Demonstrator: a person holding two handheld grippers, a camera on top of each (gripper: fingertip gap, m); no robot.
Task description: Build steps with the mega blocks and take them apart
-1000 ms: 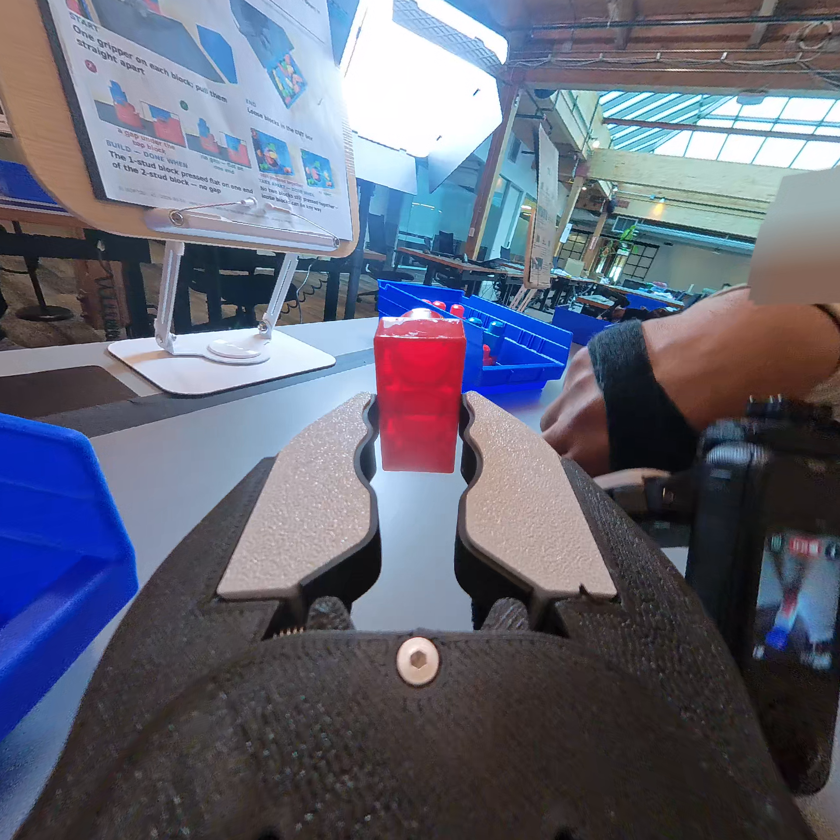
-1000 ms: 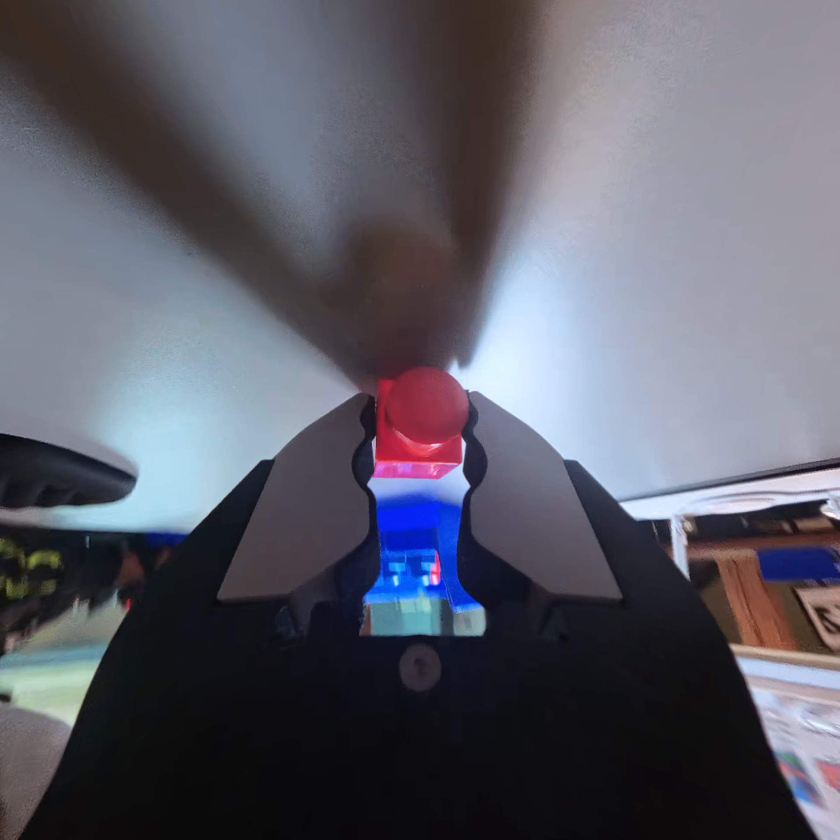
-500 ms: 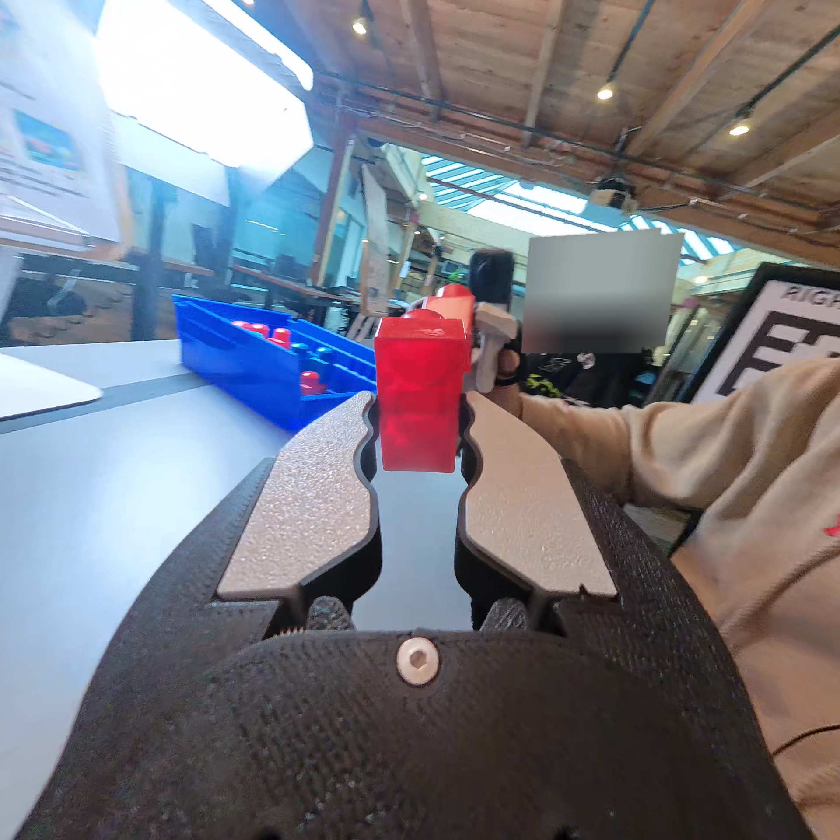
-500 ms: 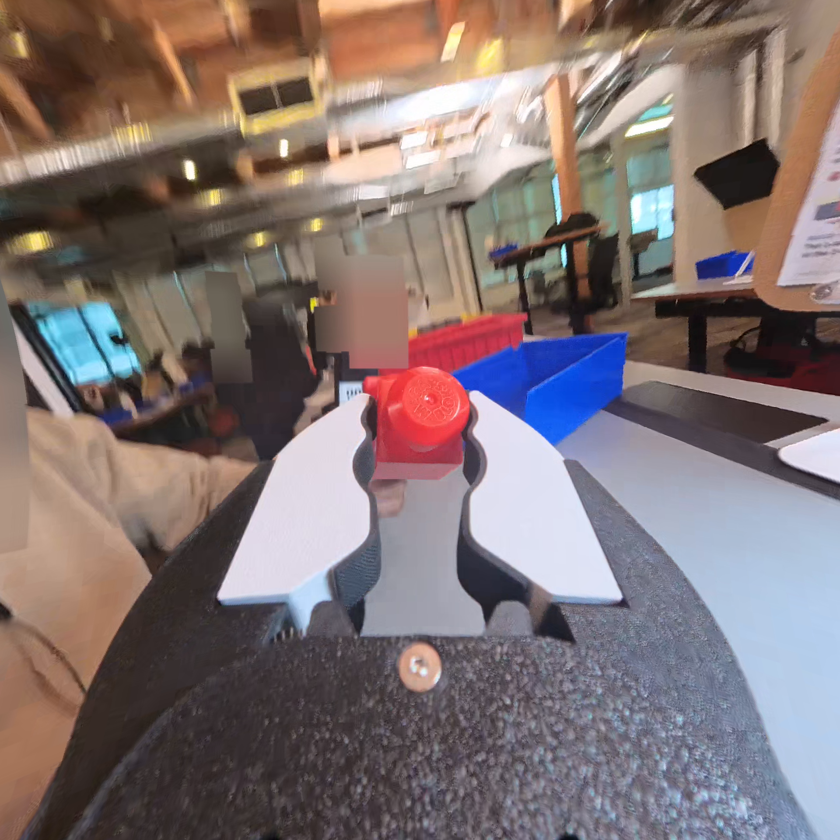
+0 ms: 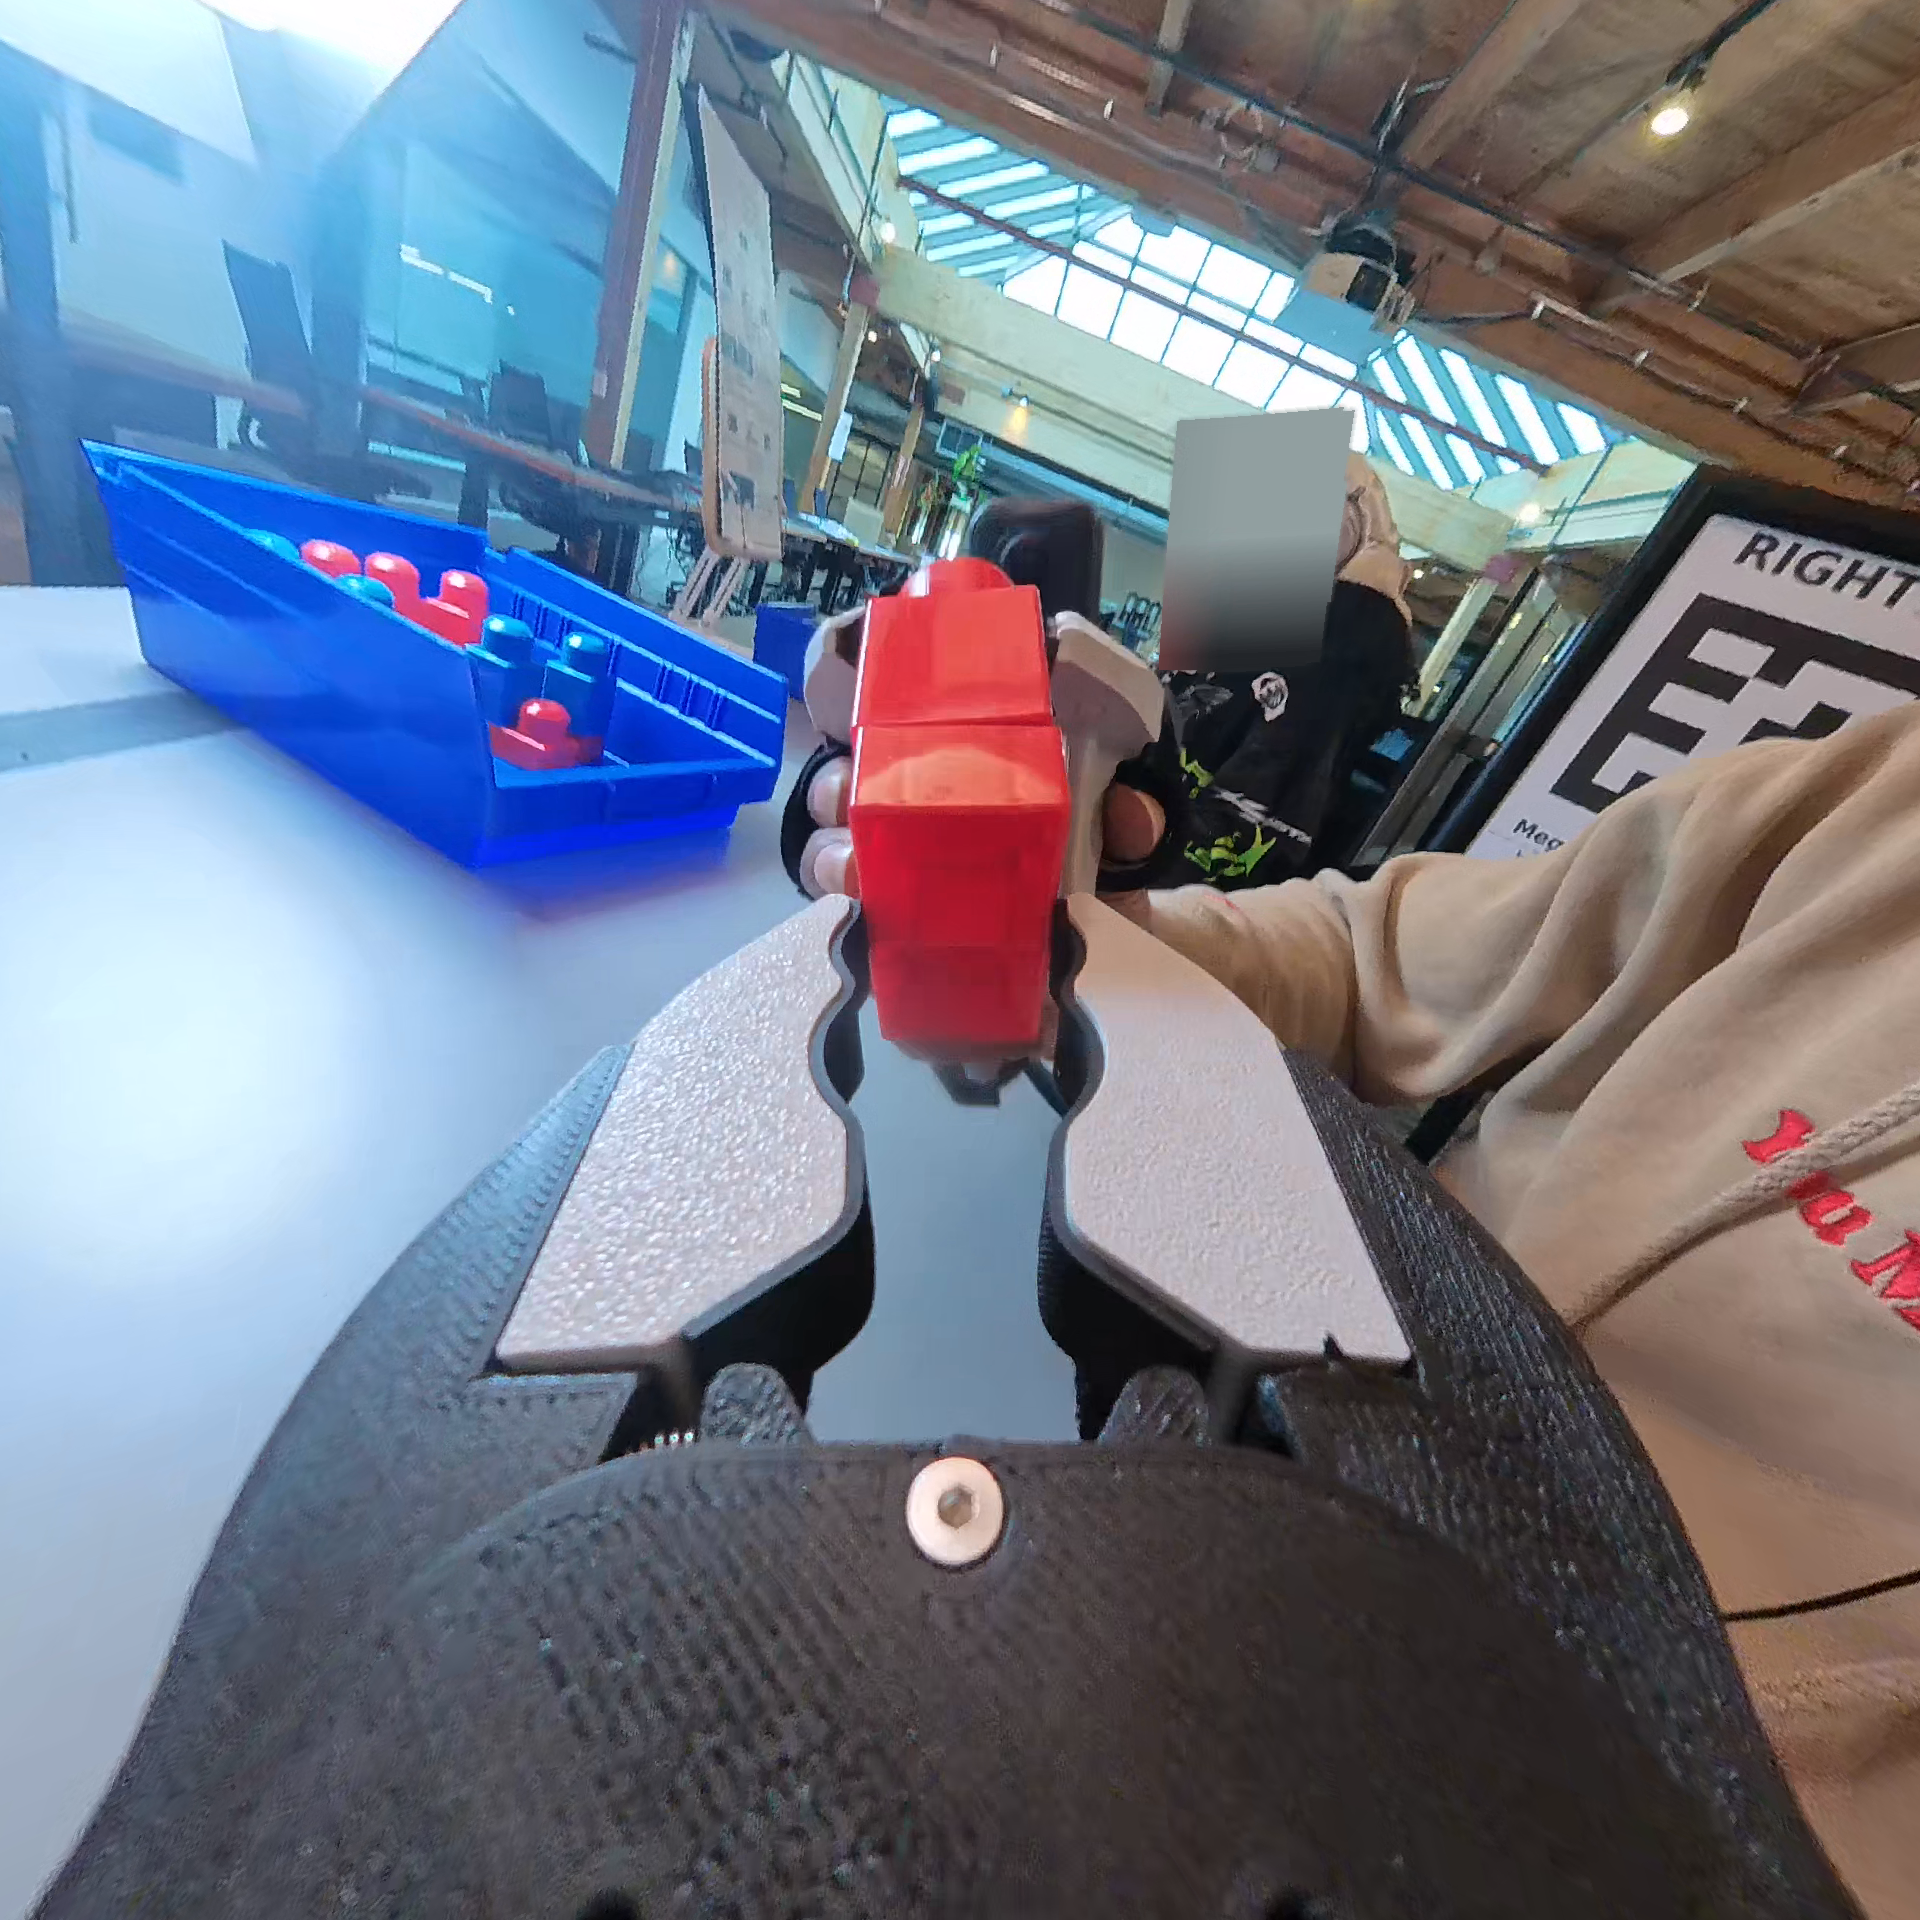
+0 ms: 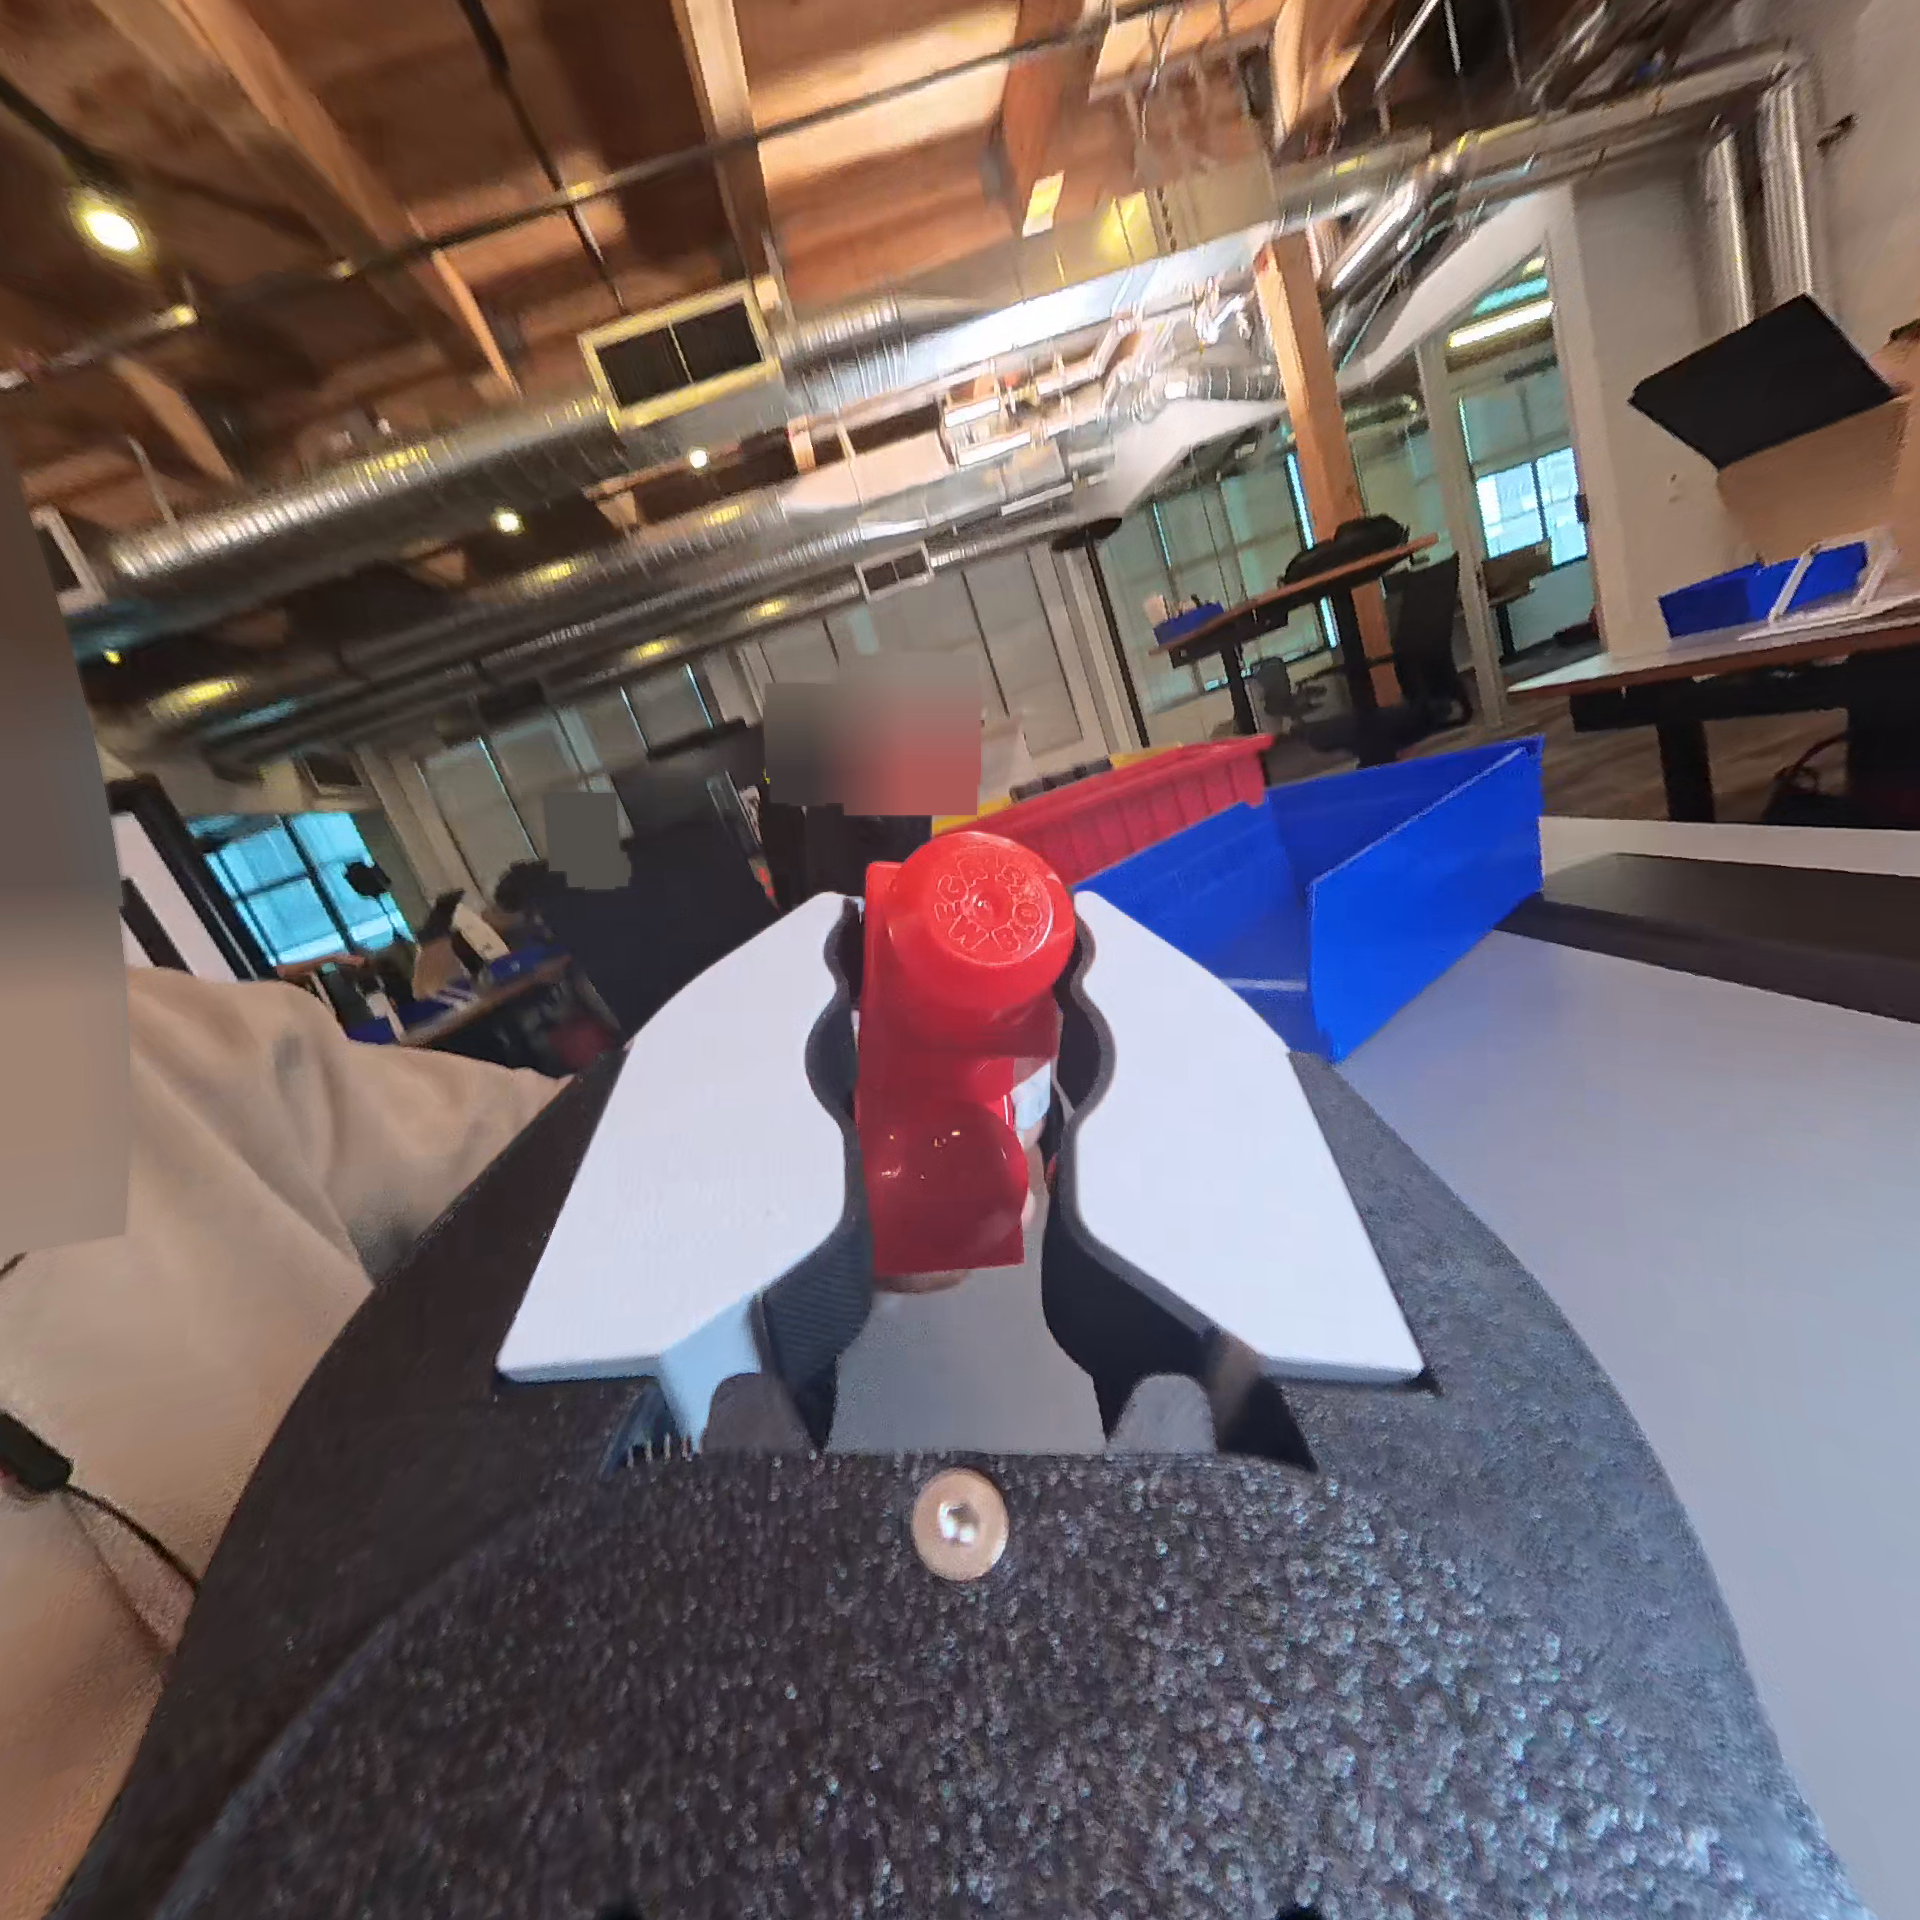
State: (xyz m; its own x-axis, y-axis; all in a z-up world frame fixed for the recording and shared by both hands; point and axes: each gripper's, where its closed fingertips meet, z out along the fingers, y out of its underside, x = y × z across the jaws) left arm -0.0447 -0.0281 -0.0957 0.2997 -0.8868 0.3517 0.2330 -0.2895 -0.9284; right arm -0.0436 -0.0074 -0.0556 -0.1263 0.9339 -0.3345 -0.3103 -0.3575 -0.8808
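Both claws meet above the grey worktop [image 5: 208, 1039] — the left claw [image 5: 956, 940] clamps a red two-stud block [image 5: 956, 862], and the right claw [image 6: 961, 935] grips a red one-stud block [image 6: 982, 935] seated on its far end. A blue bin [image 5: 582, 790] of red and blue blocks lies beyond, to the left.

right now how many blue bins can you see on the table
2. One bin with red and blue blocks lies on the table in the left wrist view; an open-fronted bin sits in the right wrist view. Others may be out of frame.
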